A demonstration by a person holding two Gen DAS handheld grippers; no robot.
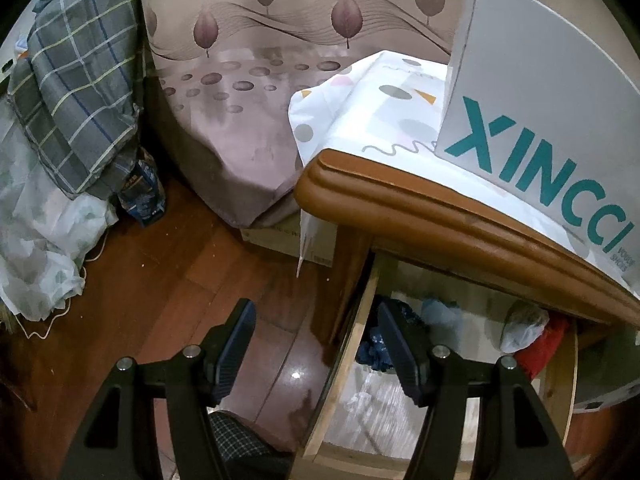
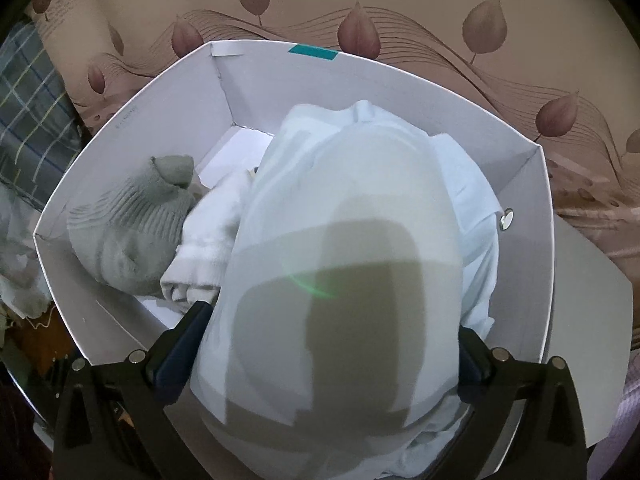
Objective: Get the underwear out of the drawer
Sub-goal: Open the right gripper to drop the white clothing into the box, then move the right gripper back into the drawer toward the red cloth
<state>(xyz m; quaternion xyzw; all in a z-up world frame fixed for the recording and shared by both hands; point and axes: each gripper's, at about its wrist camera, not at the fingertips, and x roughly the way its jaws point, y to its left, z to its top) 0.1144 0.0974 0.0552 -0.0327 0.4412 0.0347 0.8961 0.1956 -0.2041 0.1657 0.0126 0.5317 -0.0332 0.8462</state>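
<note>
Pale blue underwear (image 2: 352, 200) lies bunched in an open white shoebox (image 2: 536, 240), filling its right half. My right gripper (image 2: 332, 324) is open wide around the near end of it, with a finger on either side of the cloth. A grey sock (image 2: 132, 232) and a white sock (image 2: 208, 248) lie in the box's left half. My left gripper (image 1: 318, 344) is open and empty, hovering over the left wall of the pulled-out wooden drawer (image 1: 348, 360). Dark blue cloth (image 1: 376, 344), a red item (image 1: 548, 344) and a pale bundle (image 1: 524, 328) show inside the drawer.
The shoebox (image 1: 540, 100) stands on the nightstand top (image 1: 400, 200) over a white patterned cloth (image 1: 360, 112). A bed with a leaf-print cover (image 1: 248, 80) is behind. A plaid cloth pile (image 1: 80, 92) and a plastic bag (image 1: 36, 248) sit left on the wooden floor (image 1: 160, 280).
</note>
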